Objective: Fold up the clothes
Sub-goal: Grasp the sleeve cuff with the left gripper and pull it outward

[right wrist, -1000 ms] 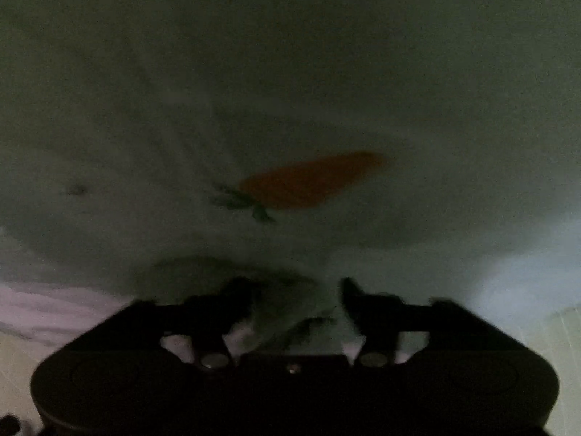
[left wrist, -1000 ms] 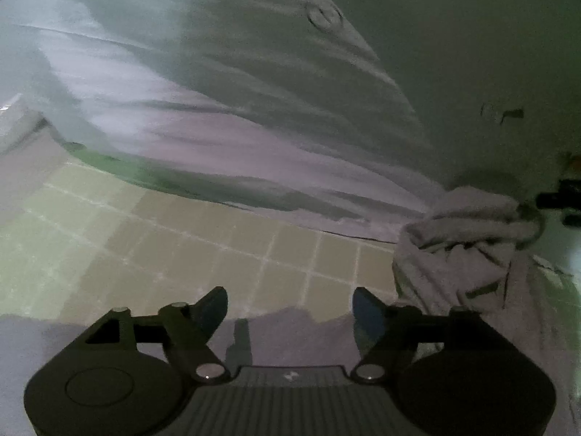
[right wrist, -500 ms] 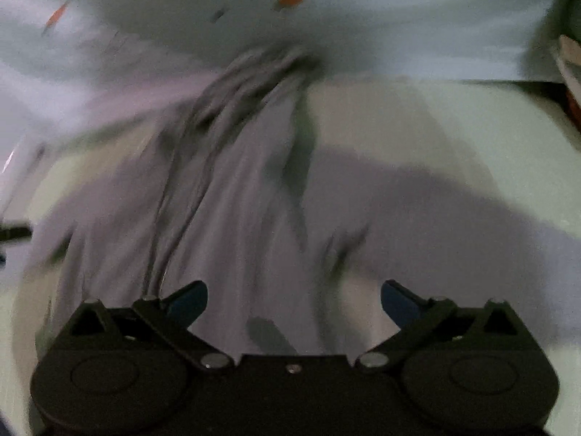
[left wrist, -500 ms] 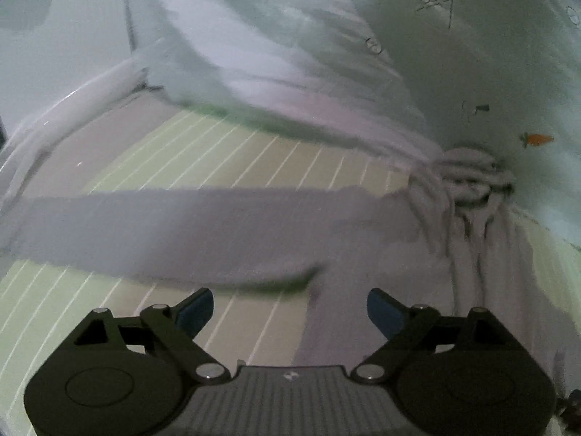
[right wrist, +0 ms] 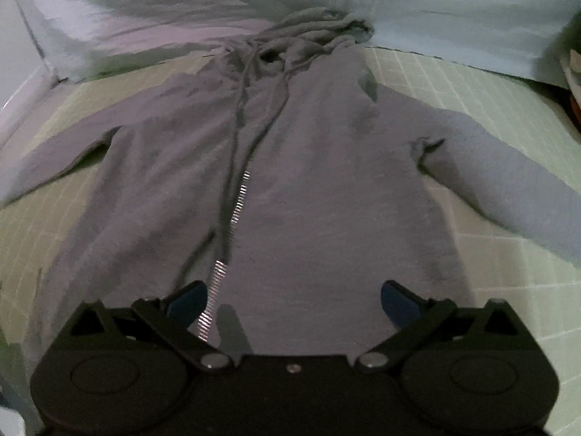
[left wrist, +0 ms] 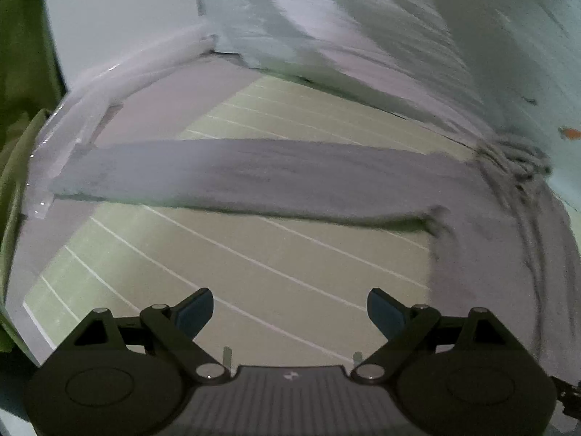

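Observation:
A grey zip-up hoodie (right wrist: pixel 308 181) lies face up and spread flat on a green gridded mat (right wrist: pixel 490 272). Its bunched hood (right wrist: pixel 312 32) rests against a pale sheet at the far edge. Both sleeves stretch out to the sides, and the metal zipper (right wrist: pixel 236 210) runs down the middle. My right gripper (right wrist: pixel 295 292) hovers open over the hoodie's lower body with nothing between its fingers. In the left wrist view, the left sleeve (left wrist: pixel 254 178) lies straight across the mat (left wrist: pixel 254 254), with the hood (left wrist: pixel 515 156) at the right. My left gripper (left wrist: pixel 290 299) is open over bare mat, short of the sleeve.
A pale sheet printed with carrots (right wrist: pixel 435 11) rises behind the hoodie, draped in folds (left wrist: pixel 363 29). A white rail (left wrist: pixel 109 83) borders the mat's far left corner, where the sleeve's cuff ends. Green fabric shows at the far left edge.
Both grippers have drawn back from the hood and the sheet. The right now sits over the hoodie's body, the left beside the left sleeve. Both jaws stand wider.

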Demonstrator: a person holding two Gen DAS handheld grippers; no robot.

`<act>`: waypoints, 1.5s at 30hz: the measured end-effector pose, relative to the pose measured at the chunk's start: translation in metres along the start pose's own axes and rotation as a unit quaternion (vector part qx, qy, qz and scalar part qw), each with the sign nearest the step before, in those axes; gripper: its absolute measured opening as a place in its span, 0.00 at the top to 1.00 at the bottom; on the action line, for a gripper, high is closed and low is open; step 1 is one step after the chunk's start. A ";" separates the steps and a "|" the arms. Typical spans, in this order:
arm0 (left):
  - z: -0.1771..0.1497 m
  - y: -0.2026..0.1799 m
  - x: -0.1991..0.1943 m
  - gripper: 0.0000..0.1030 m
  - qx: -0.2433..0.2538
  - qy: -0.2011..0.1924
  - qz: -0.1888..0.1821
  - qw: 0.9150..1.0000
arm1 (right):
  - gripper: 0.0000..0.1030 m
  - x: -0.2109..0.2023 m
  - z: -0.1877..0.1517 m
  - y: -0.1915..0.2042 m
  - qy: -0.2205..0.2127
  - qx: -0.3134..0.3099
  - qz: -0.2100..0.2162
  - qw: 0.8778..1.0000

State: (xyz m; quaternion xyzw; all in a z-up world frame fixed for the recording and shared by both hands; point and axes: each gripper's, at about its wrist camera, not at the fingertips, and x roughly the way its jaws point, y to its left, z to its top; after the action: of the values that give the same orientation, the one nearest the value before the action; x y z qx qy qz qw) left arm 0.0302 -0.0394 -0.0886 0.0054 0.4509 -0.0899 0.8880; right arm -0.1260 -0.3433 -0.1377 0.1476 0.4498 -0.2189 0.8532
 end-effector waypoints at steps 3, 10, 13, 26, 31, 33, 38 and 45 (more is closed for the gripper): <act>0.021 0.031 0.014 0.11 -0.018 -0.007 0.010 1.000 | 0.00 0.003 0.008 0.022 -0.013 0.013 -0.020 1.000; 0.071 0.111 0.053 0.11 -0.041 -0.016 0.062 0.997 | 0.00 0.023 0.023 0.061 -0.016 0.059 -0.049 0.997; 0.087 0.149 0.072 0.11 -0.065 -0.006 0.090 0.994 | 0.00 0.032 0.025 0.072 -0.001 0.071 -0.067 0.995; 0.102 0.197 0.118 0.38 -0.079 0.025 0.113 0.990 | 0.00 0.037 0.030 0.083 0.045 0.081 -0.116 0.989; 0.103 0.191 0.113 0.76 -0.063 0.015 0.104 0.992 | 0.00 0.035 0.034 0.091 0.037 0.045 -0.136 0.989; 0.105 0.189 0.109 0.80 -0.067 0.012 0.096 0.993 | 0.00 0.031 0.032 0.090 0.028 0.044 -0.138 0.989; 0.119 0.154 0.080 0.81 -0.036 -0.027 0.071 0.996 | 0.00 0.014 0.029 0.065 0.003 0.076 -0.132 0.988; 0.123 0.041 0.027 0.82 0.028 -0.084 -0.010 0.996 | 0.00 -0.012 0.023 0.002 -0.027 0.125 -0.125 0.984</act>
State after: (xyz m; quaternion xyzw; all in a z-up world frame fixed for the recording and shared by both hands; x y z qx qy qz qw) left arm 0.1505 -0.0141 -0.0400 0.0182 0.3725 -0.1113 0.9212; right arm -0.1146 -0.3489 -0.1147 0.1899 0.4102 -0.3821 0.8060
